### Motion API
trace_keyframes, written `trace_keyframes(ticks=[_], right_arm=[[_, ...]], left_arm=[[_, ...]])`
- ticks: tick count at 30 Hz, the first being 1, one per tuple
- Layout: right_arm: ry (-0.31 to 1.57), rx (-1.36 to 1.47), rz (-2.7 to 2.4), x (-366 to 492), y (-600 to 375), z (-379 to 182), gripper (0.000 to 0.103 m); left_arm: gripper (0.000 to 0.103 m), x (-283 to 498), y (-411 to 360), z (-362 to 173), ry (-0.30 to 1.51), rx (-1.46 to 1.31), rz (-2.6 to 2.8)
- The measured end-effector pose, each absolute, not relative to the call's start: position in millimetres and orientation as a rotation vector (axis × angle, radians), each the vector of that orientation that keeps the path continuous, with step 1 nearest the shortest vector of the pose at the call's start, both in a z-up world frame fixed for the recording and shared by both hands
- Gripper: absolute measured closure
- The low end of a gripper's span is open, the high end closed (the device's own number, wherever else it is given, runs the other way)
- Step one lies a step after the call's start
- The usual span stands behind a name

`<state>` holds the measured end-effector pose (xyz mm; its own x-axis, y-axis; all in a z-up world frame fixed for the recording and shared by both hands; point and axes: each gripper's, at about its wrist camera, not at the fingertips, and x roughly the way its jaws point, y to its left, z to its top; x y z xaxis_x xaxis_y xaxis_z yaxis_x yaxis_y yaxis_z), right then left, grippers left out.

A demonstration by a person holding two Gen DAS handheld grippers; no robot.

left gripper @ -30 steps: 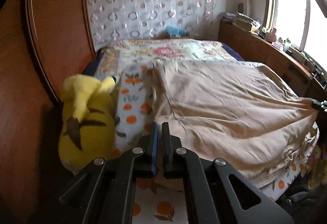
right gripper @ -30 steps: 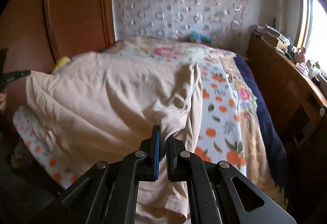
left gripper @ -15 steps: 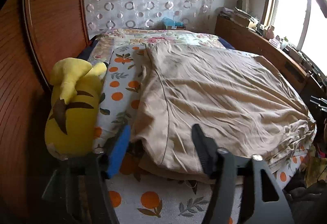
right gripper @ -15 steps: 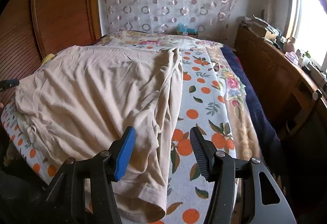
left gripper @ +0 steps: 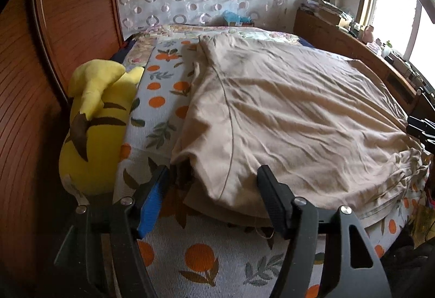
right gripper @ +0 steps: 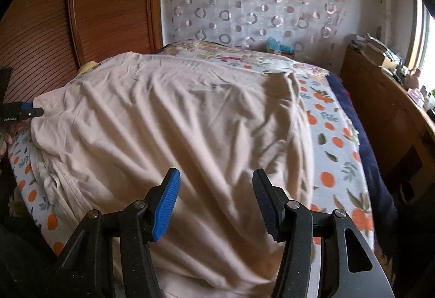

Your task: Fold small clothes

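Left wrist view: left gripper (left gripper: 213, 198) fingers apart, lower centre, empty; beige cotton garment (left gripper: 285, 113) spread flat for folding. Right gripper (right gripper: 216, 198) likewise apart.

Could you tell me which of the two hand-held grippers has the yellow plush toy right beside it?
The left hand-held gripper: the yellow plush toy lies just left of it; the right hand-held gripper faces only the beige garment.
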<state>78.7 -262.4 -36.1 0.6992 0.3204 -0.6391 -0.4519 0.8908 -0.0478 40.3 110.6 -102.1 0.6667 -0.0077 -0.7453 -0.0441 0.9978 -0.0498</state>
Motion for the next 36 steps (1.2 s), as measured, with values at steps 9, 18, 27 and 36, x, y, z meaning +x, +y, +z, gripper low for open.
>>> trace_keyframes(ticks=[9,18,27,36], right_arm=[[0.736,-0.250,0.426,94,-246,-49,0.046],[0.731,-0.230,0.423,96,-248,-48,0.045],[0.738,-0.224,0.434,96,-251,-47,0.042],[0.735,-0.222,0.430,95,-249,-47,0.042]], left_arm=[[0.035,33,112,-106,0.835,-0.078,0.025],[0.035,21,117,-104,0.819,-0.135,0.024],[0.046,25,121,-105,0.805,-0.175,0.028],[0.096,22,109,-102,0.785,-0.203,-0.025]])
